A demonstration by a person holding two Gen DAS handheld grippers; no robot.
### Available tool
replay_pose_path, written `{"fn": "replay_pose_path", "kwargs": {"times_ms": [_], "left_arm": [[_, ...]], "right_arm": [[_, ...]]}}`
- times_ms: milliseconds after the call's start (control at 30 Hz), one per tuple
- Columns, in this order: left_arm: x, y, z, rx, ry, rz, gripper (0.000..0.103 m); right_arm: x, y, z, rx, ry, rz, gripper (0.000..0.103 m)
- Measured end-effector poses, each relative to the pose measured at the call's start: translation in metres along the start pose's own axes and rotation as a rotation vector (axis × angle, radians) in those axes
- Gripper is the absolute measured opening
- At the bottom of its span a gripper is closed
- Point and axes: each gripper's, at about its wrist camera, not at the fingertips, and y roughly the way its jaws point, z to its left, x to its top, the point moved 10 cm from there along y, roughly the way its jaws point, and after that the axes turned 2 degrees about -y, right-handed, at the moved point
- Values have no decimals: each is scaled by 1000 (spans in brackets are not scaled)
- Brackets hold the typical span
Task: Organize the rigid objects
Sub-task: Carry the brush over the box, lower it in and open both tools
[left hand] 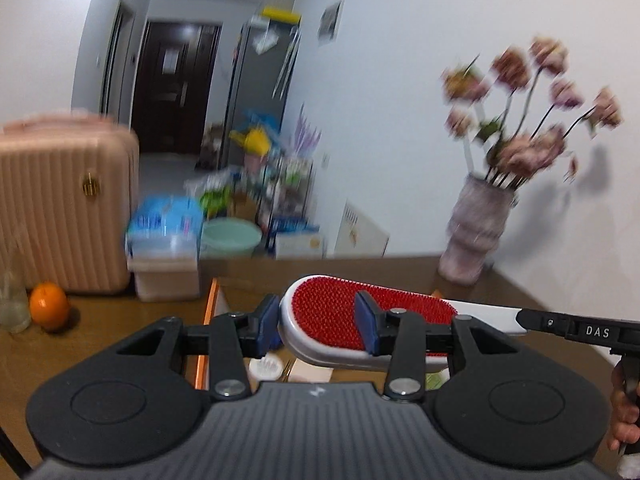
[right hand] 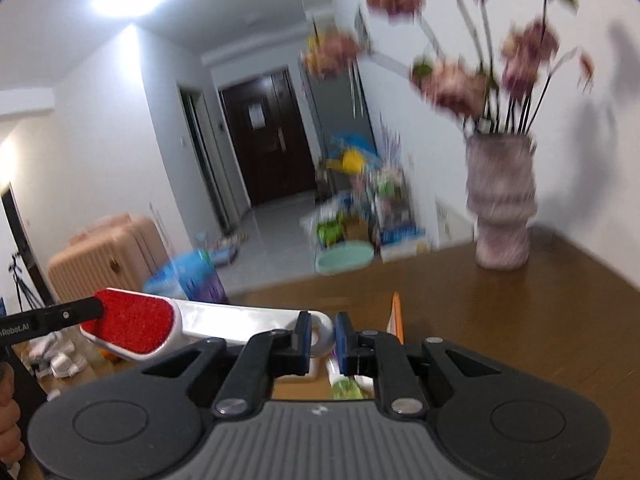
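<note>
A white lint brush with a red bristle pad [left hand: 340,308] is held in the air between both grippers, above an open cardboard box [left hand: 210,320]. My left gripper [left hand: 320,322] is shut on the brush's red head. My right gripper [right hand: 322,336] is shut on the end of the white handle [right hand: 248,322]. In the right wrist view the red head [right hand: 132,322] points left, with the left gripper's finger on it. In the left wrist view the right gripper's finger [left hand: 580,326] covers the handle end. The box holds small items, mostly hidden.
A vase of pink flowers [left hand: 476,224] stands on the brown table [right hand: 520,320] at the back right. An orange [left hand: 49,306], a glass bottle [left hand: 14,304] and a pink suitcase [left hand: 64,208] are at the left. A plastic container [left hand: 166,264] sits behind the box.
</note>
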Motion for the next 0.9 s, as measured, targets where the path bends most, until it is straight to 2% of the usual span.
{"fn": "replay_pose_path", "kwargs": {"times_ms": [200,367,400,467,533,633,700,733,767,800,900], "left_arm": [[-35,43,23,13,11,163,42],[-62,62,31,13,31,304,41],[-68,66,33,24,53,326,37],[-79,69,30,31,102,361,38],[-83,68,25,50,189,359,39],[-81,65,19,19,198,411,49],[-77,67,21,18,172,451,57],[-75,68,23,25,165,464,57],[-72,67,25,35,157,466,57],[-69,66,26,39,154,467,59],[-59,58,25,54,144,465,68]], "right_arm": [[-34,57,-7,-10,-31,193,14],[-60,77,-5,-23,-93,330,13],[-66,81,-3,-23,-127,362,13],[-76,88,0,2,-159,421,14],[-82,93,5,2,-208,458,14],[-83,98,8,-47,-282,484,21],[-83,102,8,-43,-294,523,24],[-82,103,9,-38,-303,537,29],[-81,104,10,-32,-306,554,38],[-80,104,10,-22,-301,564,41],[-68,97,14,-22,-304,555,42]]}}
